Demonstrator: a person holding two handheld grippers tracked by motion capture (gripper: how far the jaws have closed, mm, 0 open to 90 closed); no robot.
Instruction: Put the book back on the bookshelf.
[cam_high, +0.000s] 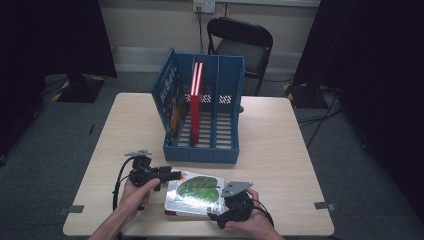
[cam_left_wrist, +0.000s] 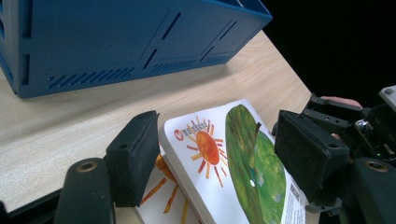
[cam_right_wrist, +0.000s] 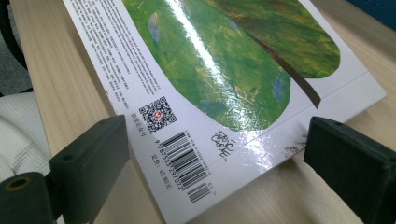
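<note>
A pale wooden table (cam_high: 280, 145) stands on grey carpet in a dim room, with a black folding chair (cam_high: 241, 44) behind its far edge and dark curtains to either side. The blue file rack (cam_high: 202, 107) sits at the middle of the table, its slots facing upward and toward the person; a red book (cam_high: 195, 102) stands upright in one of its middle slots, and a picture book with an orange-patterned cover (cam_high: 170, 97) leans against the rack's left wall. Just in front of the rack, near the table's front edge, lies the white board book (cam_high: 195, 195) with a big green leaf on its cover (a small orange sun is printed beside the leaf, and a barcode and square code sit near one edge). Its left end appears raised off a sheet with a similar sun print beneath it. The left gripper (cam_high: 167, 176), held in the person's left hand (cam_high: 137, 192), is at the book's left edge in front of the rack; its jaws stand wide apart on either side of the book's corner, closed on nothing. The right gripper (cam_high: 220, 216), in the right hand (cam_high: 252, 222), is at the book's right front corner, jaws likewise spread wide, straddling that corner without pinching it.
</note>
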